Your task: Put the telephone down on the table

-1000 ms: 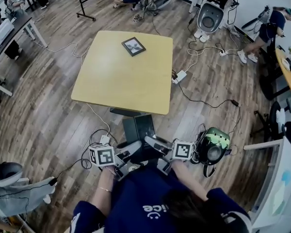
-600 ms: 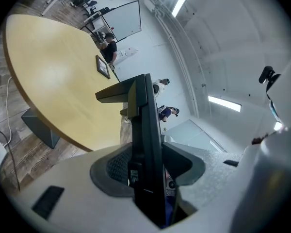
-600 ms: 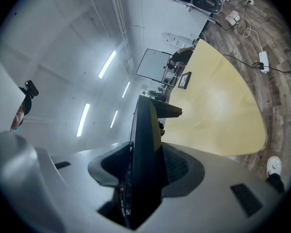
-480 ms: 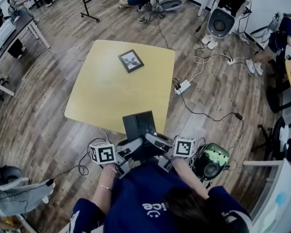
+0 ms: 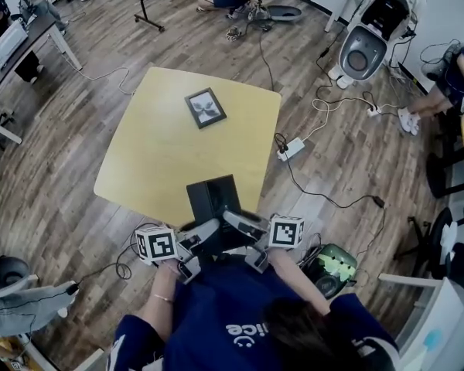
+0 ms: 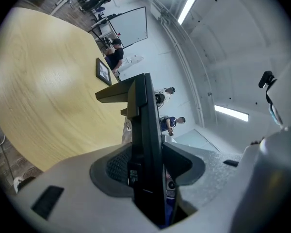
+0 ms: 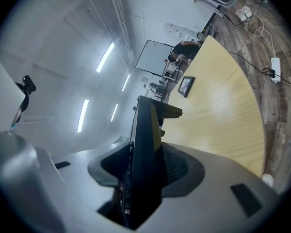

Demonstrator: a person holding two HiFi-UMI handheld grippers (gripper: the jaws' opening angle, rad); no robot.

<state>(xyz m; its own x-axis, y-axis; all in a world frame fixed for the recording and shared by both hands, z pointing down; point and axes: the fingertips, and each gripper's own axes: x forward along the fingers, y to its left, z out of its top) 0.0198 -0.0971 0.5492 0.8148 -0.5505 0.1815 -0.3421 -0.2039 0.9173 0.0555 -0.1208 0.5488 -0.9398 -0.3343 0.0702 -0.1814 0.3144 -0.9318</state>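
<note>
The telephone (image 5: 212, 199) is a flat black set that I hold upright, edge-on, between both grippers, over the near edge of the yellow table (image 5: 162, 153). My left gripper (image 5: 203, 236) is shut on its lower left side and my right gripper (image 5: 240, 224) on its lower right side. In the left gripper view the pads of the left gripper (image 6: 146, 166) press on both faces of the telephone (image 6: 148, 125), with the tabletop (image 6: 43, 91) beyond. The right gripper (image 7: 141, 171) clamps the telephone (image 7: 145, 132) the same way. The telephone's underside is hidden.
A small dark picture frame (image 5: 206, 107) lies on the table's far half. On the wooden floor lie a white power strip (image 5: 291, 148) with cables, a green-and-black device (image 5: 334, 267) at my right, and a white machine (image 5: 369, 33) further back. Desks and people stand round the room's edges.
I have come closer to the table with the telephone in both grippers. It was over the floor before the table; now it reaches over the near edge. Both grips are unchanged.
</note>
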